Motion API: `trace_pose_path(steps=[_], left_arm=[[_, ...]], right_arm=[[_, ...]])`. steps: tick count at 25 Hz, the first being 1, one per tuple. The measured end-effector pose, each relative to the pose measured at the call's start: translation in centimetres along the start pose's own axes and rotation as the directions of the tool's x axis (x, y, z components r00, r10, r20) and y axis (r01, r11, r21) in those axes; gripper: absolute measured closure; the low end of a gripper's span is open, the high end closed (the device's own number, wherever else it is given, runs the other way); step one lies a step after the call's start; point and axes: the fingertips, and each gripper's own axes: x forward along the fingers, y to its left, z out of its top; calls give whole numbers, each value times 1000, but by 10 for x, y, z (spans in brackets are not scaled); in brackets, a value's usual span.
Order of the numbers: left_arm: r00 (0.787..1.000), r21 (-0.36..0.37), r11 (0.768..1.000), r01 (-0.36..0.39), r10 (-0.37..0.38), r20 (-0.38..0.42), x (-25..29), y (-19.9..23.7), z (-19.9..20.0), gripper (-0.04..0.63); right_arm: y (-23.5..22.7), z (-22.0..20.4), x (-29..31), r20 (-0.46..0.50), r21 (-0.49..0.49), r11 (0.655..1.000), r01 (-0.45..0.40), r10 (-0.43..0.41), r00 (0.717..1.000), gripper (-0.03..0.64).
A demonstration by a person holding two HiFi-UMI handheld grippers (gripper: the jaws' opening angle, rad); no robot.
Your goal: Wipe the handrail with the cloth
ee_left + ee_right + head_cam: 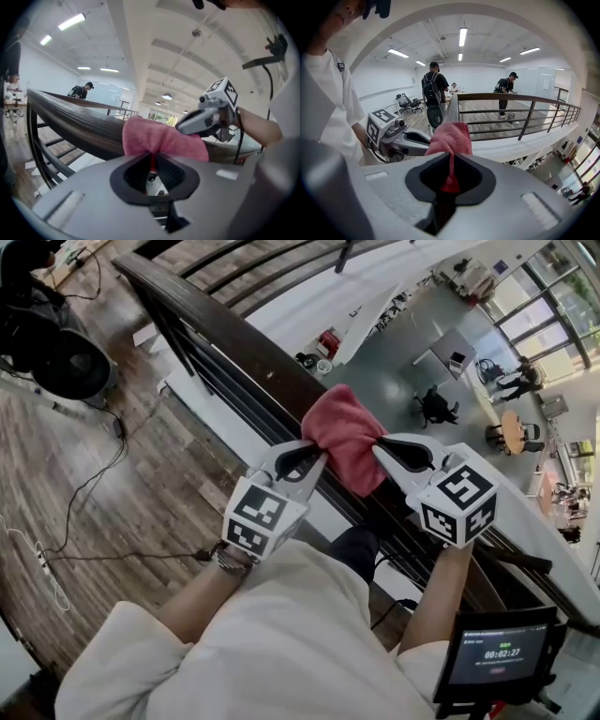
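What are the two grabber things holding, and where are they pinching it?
Both hold the pink cloth draped over the handrail. The left gripper pinches the cloth's end on its side, and the right gripper pinches the opposite end.

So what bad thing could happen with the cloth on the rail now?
1. The left gripper and right gripper each pinch only a small fold of the cloth, so a hard rub could pull it loose.
2. The cloth lies over the handrail, with the lower floor beyond. If it slipped out, it might drop down there.
3. Cables lie on the floor at the person's left, so sidestepping might snag them.
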Motion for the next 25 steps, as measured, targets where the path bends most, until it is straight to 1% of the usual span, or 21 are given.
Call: trace_pose_path(steps=[2,6,12,15,20,25], left_arm=[[1000,-2,1000,-13,13,6,0,4,2,554],[1000,-16,1000,-12,12,-2,-1,7,-1,554],[998,-33,998,-54,54,26,-5,21,9,554],[997,-42,997,-66,67,27,-6,25,10,554],[998,-77,995,-58,60,25,-9,29,6,552],[996,-100,992,-75,79,35,-12,41,7,552]], right_arm=[[-1,1,2,4,2,1000,2,-2,1000,583],[-1,7,7,-3,-9,1000,6,-6,1000,583],[0,15,15,-7,-14,1000,-3,3,1000,583],[0,18,17,-1,-12,1000,-8,8,1000,583],[2,25,23,1,-4,1000,-21,21,1000,583],[2,33,32,2,-11,999,-35,35,999,583]])
